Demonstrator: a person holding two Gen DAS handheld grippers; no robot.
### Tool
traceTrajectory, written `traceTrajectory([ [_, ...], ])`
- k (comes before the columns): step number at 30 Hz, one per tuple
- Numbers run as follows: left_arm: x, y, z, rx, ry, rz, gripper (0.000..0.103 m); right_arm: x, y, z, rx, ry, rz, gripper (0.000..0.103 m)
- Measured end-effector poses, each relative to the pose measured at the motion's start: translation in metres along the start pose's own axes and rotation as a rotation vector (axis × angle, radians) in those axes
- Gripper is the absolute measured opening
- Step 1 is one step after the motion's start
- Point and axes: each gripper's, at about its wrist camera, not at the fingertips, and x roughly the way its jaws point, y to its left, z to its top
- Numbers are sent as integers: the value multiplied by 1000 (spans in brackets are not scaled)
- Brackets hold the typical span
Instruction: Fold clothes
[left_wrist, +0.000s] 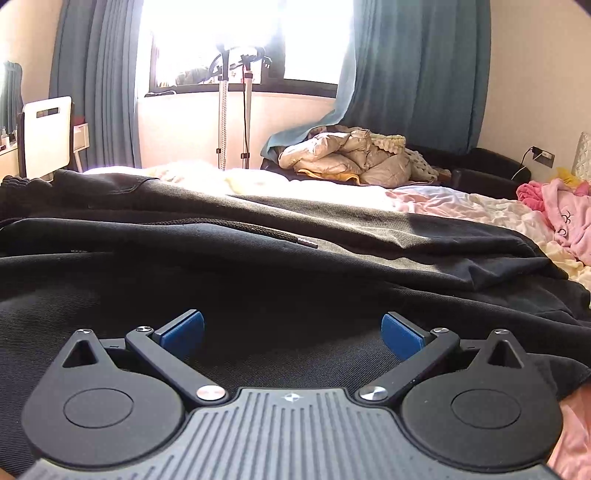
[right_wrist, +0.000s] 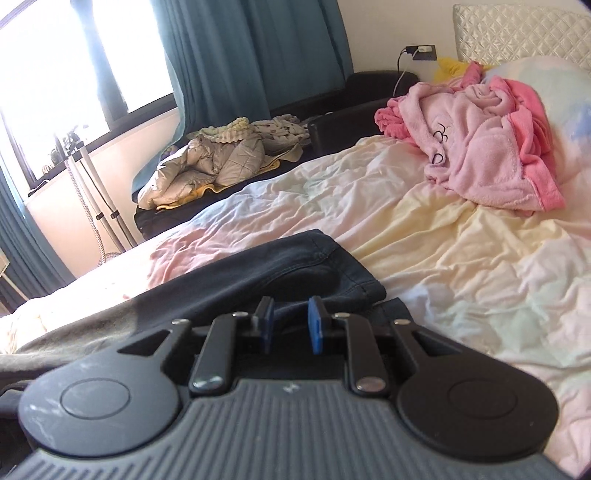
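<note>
The left gripper (left_wrist: 292, 334) sat low over the black hoodie (left_wrist: 258, 266), its two blue pads wide apart with nothing between them. The right gripper (right_wrist: 290, 323) had its blue pads close together, with a small gap, and a bit of the dark cloth lay in that gap; I could not tell if the pads were pinching it.

The black hoodie (right_wrist: 295, 266) lay spread out flat on the bed (right_wrist: 461, 266). Its drawstring (left_wrist: 280, 236) rested across the top of the hoodie. Its dark sleeve end (right_wrist: 325, 254) sat on the pale sheet just past the right gripper.

Beyond the hoodie, near the head of the bed, was a pink fluffy robe (right_wrist: 476, 147) in a heap. Past the hoodie, off the far side of the bed, a beige puffy coat (left_wrist: 347, 155) was piled on a dark sofa (left_wrist: 484, 166). Blue curtains (left_wrist: 413, 74) hung by the bright window (left_wrist: 240, 40) behind it.
</note>
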Motion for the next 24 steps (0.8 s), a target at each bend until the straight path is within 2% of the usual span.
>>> traceTrajectory([
  [2,-11,0,-5,7,-18,-10,103,-19,11,-8,-38,-15,28,23],
  [4,-18,-4,-7,47,2,-5,103,-34,19,-17,-68,-23,45,23],
  [8,-45,-9,-5,103,-33,6,103,-58,27,-37,-108,-34,86,23],
  [11,-61,-9,-6,105,-40,33,103,-71,33,-52,-157,-55,117,23],
  [13,-68,-11,-10,123,-35,38,103,-77,33,-63,-170,-65,171,23],
  [19,-72,-18,-20,184,8,66,103,-75,20,-89,-175,-59,230,23],
  [24,-69,-16,-17,161,44,82,103,-59,11,-99,-178,-11,210,23],
])
